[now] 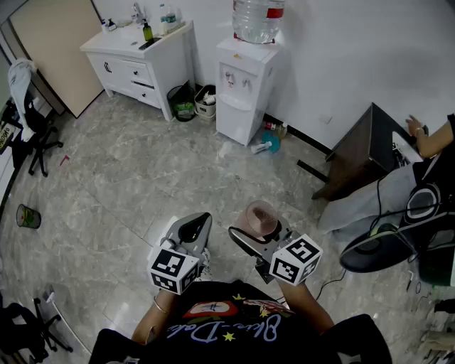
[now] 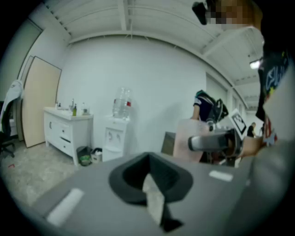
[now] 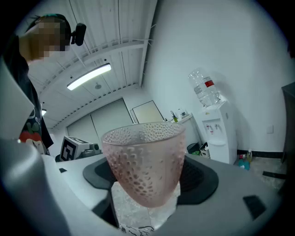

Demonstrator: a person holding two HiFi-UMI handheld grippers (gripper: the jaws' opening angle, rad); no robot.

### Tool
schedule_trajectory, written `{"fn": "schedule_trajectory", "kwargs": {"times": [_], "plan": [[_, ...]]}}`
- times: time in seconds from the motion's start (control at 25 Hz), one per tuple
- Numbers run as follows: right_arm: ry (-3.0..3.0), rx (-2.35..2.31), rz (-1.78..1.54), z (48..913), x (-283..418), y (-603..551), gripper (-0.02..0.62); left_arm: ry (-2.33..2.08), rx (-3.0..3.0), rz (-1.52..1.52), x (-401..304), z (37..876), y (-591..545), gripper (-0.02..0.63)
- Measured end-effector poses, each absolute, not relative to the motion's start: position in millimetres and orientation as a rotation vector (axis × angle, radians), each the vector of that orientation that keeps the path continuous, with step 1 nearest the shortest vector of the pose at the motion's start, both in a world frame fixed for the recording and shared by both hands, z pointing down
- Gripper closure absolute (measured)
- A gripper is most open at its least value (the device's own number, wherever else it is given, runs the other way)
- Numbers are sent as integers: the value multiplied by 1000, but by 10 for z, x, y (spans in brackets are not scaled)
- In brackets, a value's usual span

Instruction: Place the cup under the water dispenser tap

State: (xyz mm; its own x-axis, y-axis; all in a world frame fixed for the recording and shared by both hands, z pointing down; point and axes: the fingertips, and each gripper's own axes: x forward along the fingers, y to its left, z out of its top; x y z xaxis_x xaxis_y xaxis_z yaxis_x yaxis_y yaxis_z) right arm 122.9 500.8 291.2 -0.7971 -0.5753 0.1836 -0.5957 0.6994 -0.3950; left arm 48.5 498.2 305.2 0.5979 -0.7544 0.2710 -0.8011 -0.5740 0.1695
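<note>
Jaws of the left gripper (image 1: 195,227) stand together with only a thin slit between their dark pads, and nothing is between them; it is empty and hangs low at the near left, pointing slightly downward over the grey marbled floor (image 1: 121,178). At the far left a white cabinet with a sink top (image 1: 138,64) stands against the wall, and two small waste bins (image 1: 192,103) sit on the floor between it and the dispenser.

Just right of the left gripper, the right gripper (image 1: 261,229) has its jaws spread wide around a translucent pink dimpled glass cup (image 1: 261,217). The right gripper view shows the cup (image 3: 144,161) upright, its lower body seated between the dark pads, so it is gripped and carried in the air, close to the person's body.

The white floor-standing water dispenser (image 1: 242,85) with a clear bottle on top (image 1: 257,18) stands at the far wall, right of the bins and well apart from the cup. Its taps (image 1: 238,79) sit in a recess on its front, with nothing under them.

By my reading, the pick-up is done and the cup is secure. What is left is the whole approach across the floor, then lining the cup up in the recess below a tap, setting it down there and letting go.
</note>
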Motion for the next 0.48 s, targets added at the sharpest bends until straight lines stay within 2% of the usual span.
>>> {"fn": "schedule_trajectory", "kwargs": {"times": [0.48], "plan": [[-2877,1168,582,2677,-70,2911,206,-1124,2660,302,-695,2963,2962,607]]}}
